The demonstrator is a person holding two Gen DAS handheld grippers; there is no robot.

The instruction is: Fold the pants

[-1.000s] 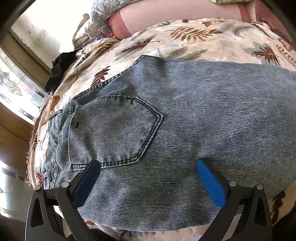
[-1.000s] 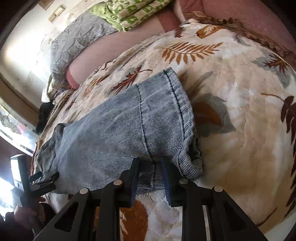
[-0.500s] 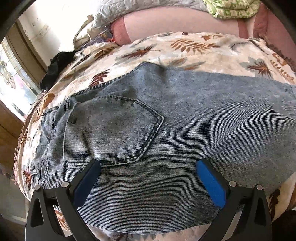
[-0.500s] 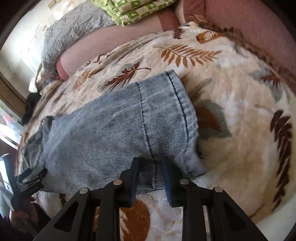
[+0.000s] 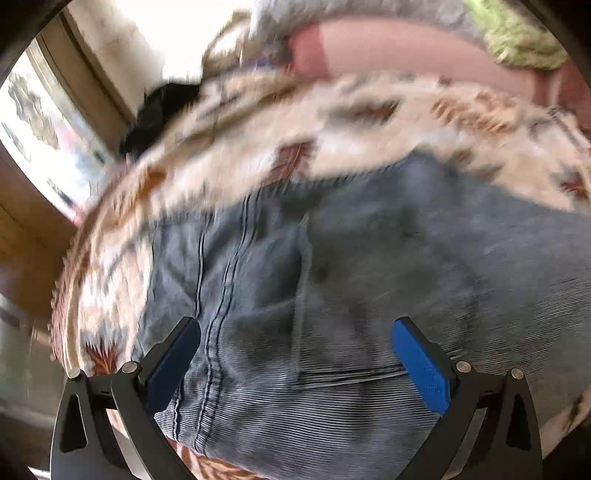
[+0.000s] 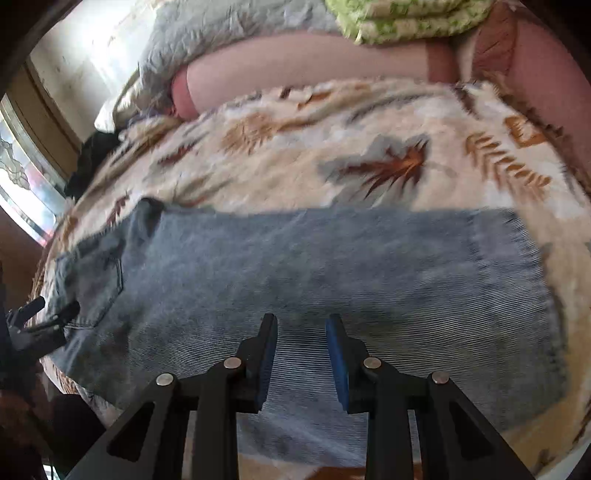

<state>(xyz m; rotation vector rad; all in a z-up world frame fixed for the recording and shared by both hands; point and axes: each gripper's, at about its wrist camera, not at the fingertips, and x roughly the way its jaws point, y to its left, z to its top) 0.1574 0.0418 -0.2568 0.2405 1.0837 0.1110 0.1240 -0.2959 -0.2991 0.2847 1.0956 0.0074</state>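
Blue jeans [image 6: 332, 266] lie flat across the leaf-print blanket [image 6: 332, 155], waist to the left and hem [image 6: 517, 280] to the right. My right gripper [image 6: 301, 350] hangs over the middle of the leg, its jaws a narrow gap apart with nothing between them. The left wrist view is blurred. It shows the waist end of the jeans [image 5: 332, 295] with the back pocket and seams. My left gripper [image 5: 299, 354] stands wide open over that pocket and holds nothing. The left gripper [image 6: 51, 314] also shows at the waist in the right wrist view.
A pink bolster [image 6: 314, 66], a grey quilt [image 6: 221, 29] and a green-and-white folded blanket [image 6: 406, 18] lie at the far side of the bed. A black garment [image 5: 162, 110] sits at the left edge by a window [image 5: 37, 129]. The bed's near edge is just below both grippers.
My right gripper has moved left from the hem to over the mid-leg. My left gripper has shifted left toward the waistband. The jeans have stayed flat.
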